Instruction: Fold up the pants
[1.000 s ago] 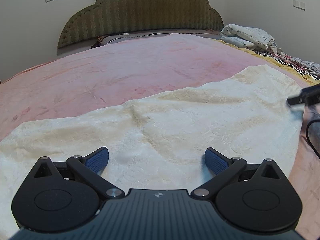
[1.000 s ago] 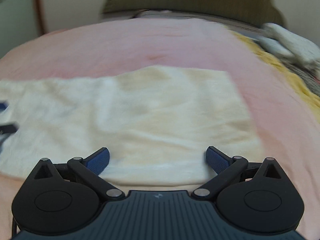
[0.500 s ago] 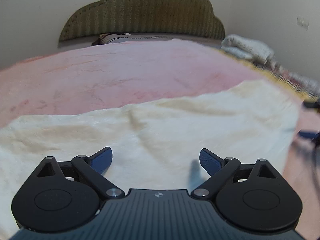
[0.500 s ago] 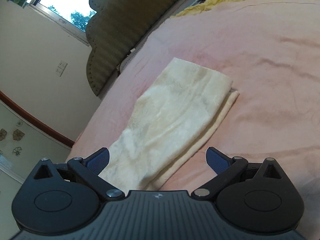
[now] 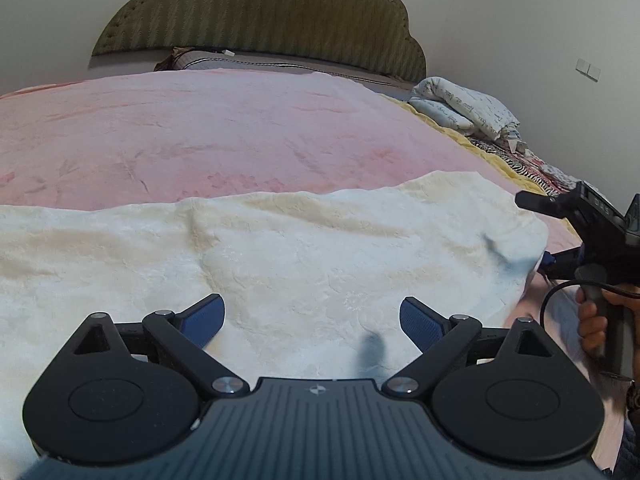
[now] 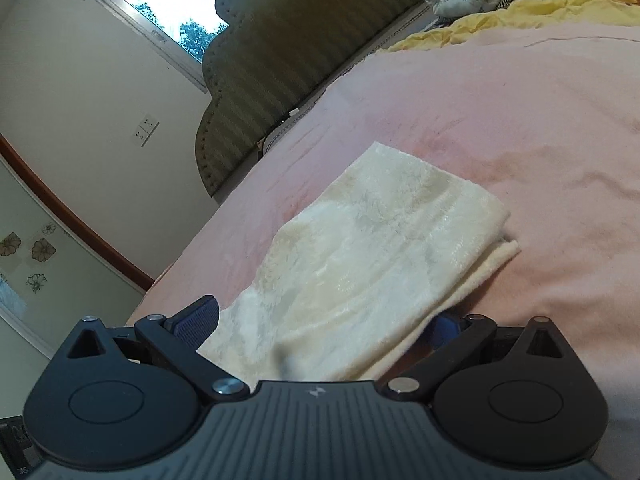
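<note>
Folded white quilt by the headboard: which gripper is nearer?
Right. The right gripper sits at the pants' end on the quilt's side; the left gripper hovers over the pants' middle, farther away.

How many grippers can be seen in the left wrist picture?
2: the left gripper open over the cream pants, and the right gripper at their right edge.

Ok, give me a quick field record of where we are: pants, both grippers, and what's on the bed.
pants: cream pants lying flat on the pink blanket, already doubled over, two layers showing at one end
left gripper: open, over the pants, nothing held
right gripper: open, tilted sideways, jaws either side of the pants' end, not closed on it
bed clutter: folded white bedding by the headboard
fold status: not finished
</note>
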Available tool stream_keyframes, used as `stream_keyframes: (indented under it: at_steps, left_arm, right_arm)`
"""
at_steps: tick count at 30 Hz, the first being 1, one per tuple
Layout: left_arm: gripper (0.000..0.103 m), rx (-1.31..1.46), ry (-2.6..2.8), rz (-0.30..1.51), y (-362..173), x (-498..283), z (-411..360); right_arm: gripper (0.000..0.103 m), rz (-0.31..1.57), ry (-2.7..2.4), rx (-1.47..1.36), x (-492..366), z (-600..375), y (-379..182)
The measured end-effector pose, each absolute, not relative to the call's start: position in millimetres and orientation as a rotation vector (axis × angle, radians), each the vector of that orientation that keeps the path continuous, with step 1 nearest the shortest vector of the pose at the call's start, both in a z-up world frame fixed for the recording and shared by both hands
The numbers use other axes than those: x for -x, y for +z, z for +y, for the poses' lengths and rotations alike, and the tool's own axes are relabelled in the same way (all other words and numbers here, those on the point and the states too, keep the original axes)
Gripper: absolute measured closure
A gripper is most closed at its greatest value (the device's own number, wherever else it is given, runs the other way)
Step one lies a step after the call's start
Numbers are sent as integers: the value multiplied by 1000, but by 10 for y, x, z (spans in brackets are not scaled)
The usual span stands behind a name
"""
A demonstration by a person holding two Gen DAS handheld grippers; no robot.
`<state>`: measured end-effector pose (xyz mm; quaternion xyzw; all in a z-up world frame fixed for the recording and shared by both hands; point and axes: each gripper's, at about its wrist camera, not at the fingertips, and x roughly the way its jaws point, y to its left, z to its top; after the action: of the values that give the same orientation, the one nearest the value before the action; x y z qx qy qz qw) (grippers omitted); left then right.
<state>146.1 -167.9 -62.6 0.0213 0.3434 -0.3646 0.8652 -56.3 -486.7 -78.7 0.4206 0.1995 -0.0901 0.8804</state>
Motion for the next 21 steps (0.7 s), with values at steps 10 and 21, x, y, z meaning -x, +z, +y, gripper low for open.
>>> stream_keyframes:
  at_steps: [10,21]
  left_arm:
    - [7,-18,-745,717,-522,-1542,-1664]
    - [4,661,-1055,1031,-467,-2205,-1837]
  right_arm:
    - [94,409,-358,-938,178,-5191,-924]
    - [96,442,-334,-260,-2,-4326,-174]
